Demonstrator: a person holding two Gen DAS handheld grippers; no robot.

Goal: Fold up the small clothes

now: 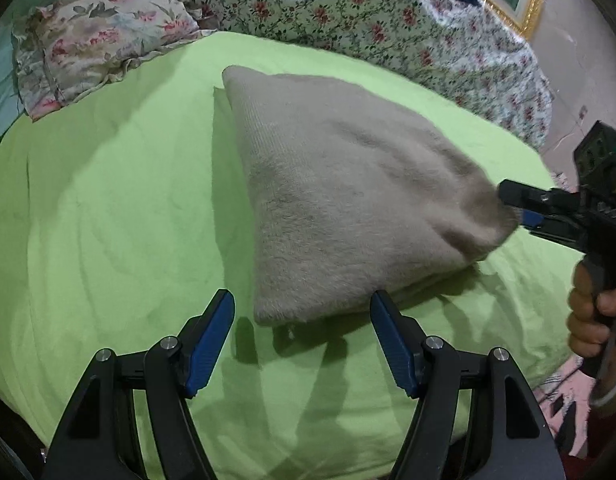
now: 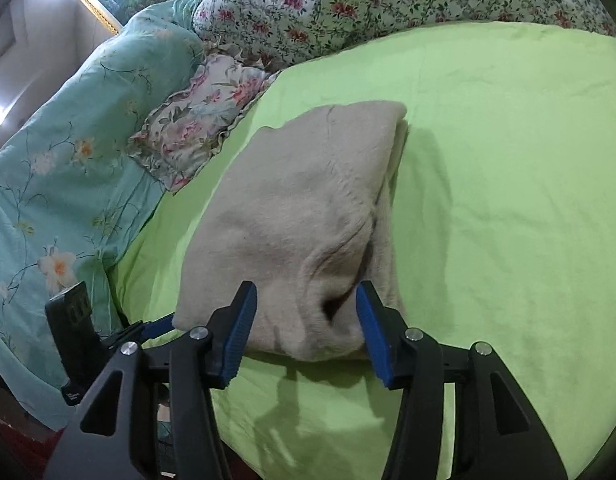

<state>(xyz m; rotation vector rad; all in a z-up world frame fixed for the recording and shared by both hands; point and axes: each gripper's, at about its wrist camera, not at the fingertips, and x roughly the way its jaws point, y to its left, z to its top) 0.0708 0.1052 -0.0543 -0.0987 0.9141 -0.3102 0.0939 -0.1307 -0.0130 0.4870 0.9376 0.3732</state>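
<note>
The left gripper stands with its blue pads apart and nothing between them, hanging just short of the near corner of the beige garment. The right gripper is also parted: in its own view the pads flank a raised hump at the near edge of the cloth, and the right pad sits at or against the pile, but neither looks to be pressing — so I read it as released, not gripping. From the left wrist view that tool shows at the garment's right-hand corner, held by a hand, with the corner still lifted a little toward it. The garment itself lies folded in layers on the green sheet, about mid-bed, well clear of the floral pillow and the teal quilt to the side. The step in hand seems to be letting go after a fold and settling the cloth. To do it well, draw the right tool straight back so the pads do not drag the top layer off the stack, then look at that hump — it will likely want pressing flat or a fresh pinch at the edge before any further fold, and the left gripper is well placed to steady the near corner meanwhile.
</note>
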